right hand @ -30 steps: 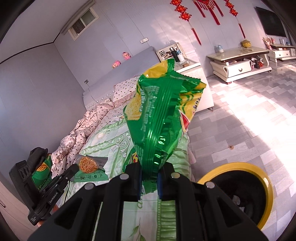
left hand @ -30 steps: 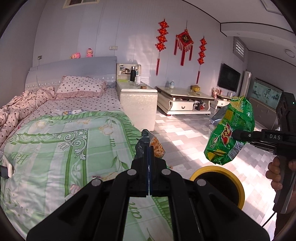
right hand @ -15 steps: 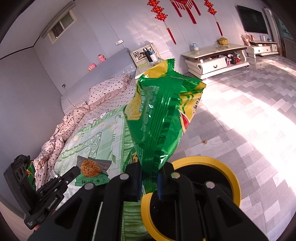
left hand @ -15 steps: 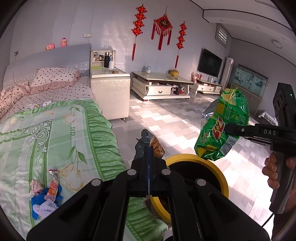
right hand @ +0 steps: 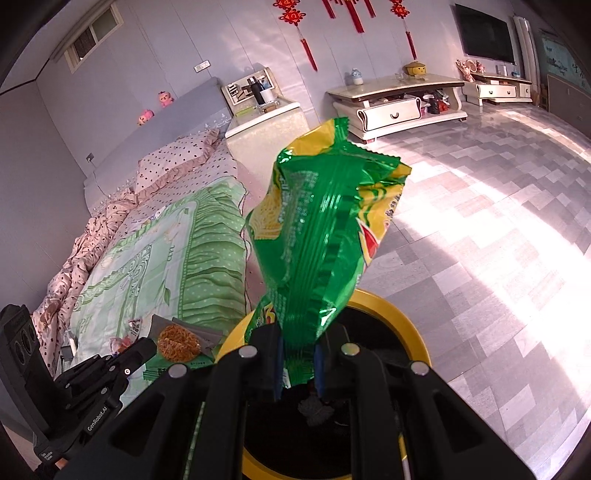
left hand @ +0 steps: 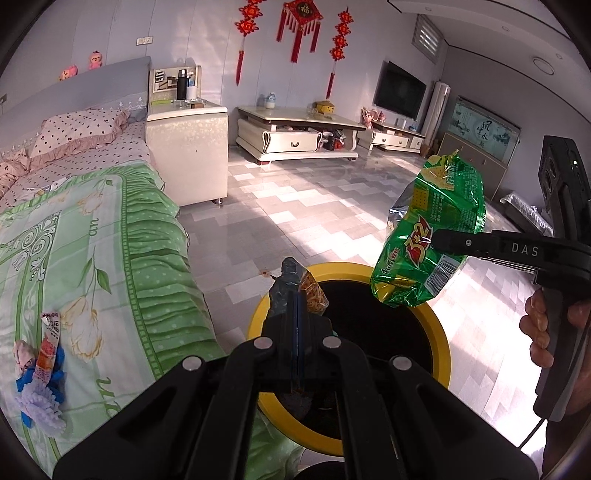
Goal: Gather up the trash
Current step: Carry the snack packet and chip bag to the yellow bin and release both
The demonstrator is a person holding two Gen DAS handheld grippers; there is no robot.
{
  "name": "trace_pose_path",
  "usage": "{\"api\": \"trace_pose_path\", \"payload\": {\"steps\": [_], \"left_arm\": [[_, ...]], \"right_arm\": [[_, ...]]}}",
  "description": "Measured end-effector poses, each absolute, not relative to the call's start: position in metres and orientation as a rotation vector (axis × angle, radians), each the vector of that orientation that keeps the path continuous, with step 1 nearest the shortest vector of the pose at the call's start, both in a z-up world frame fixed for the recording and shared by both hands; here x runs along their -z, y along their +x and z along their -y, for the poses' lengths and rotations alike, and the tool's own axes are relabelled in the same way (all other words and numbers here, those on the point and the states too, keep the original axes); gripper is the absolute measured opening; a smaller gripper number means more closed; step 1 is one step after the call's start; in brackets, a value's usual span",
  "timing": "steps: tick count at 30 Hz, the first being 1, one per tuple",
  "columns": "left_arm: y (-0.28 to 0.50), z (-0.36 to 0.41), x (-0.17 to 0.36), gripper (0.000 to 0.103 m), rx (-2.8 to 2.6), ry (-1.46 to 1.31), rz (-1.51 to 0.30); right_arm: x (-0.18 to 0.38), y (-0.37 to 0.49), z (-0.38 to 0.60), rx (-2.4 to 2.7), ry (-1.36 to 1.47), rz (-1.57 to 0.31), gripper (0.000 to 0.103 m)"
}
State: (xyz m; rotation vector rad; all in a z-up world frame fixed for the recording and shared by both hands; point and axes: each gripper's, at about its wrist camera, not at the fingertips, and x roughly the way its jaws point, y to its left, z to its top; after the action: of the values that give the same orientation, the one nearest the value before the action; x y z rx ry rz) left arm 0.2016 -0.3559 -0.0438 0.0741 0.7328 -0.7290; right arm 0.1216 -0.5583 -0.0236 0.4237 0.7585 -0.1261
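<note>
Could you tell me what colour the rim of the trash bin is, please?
Yellow; the trash bin rim shows best in the left wrist view.

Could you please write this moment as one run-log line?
left gripper: shut on noodle wrapper | right gripper: shut on green snack bag | both above yellow-rimmed bin

Greens, yellow and red in a pale room

The bag [left hand: 432, 236] is shiny green with yellow panels and a red-and-yellow logo; the bin [left hand: 441, 341] has a yellow rim and black inside. The wrapper [right hand: 181, 341] is green and grey with an orange-brown noodle picture. Both the left gripper [left hand: 297, 306] and right gripper [right hand: 299, 363] are black. The bedspread [left hand: 110, 258] is light green with white flowers and scrolls, the pillow [left hand: 79, 129] pink with dark dots, the knots [left hand: 295, 26] red, the floor [left hand: 295, 206] grey-and-white tile.
</note>
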Motion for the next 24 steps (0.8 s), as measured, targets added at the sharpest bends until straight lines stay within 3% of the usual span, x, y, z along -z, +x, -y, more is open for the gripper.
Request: {"api": "trace_pose_path", "payload": {"steps": [12, 18, 20, 22, 24], "left_arm": [[0.206, 0.362, 0.062, 0.000, 0.736, 0.079, -0.774], [0.204, 0.360, 0.063, 0.001, 0.735, 0.064, -0.796], [0.205, 0.357, 0.063, 0.008, 0.734, 0.061, -0.798], [0.203, 0.353, 0.062, 0.049, 0.718, 0.053, -0.783], [0.203, 0.346, 0.059, 0.053, 0.709, 0.040, -0.766]], "right_arm": [[0.037, 0.126, 0.561, 0.141, 0.444, -0.791, 0.012], [0.036, 0.124, 0.561, 0.163, 0.455, -0.792, 0.026], [0.036, 0.123, 0.562, 0.172, 0.458, -0.793, 0.030], [0.036, 0.120, 0.562, 0.183, 0.460, -0.791, 0.039], [0.034, 0.119, 0.562, 0.190, 0.462, -0.790, 0.041]]}}
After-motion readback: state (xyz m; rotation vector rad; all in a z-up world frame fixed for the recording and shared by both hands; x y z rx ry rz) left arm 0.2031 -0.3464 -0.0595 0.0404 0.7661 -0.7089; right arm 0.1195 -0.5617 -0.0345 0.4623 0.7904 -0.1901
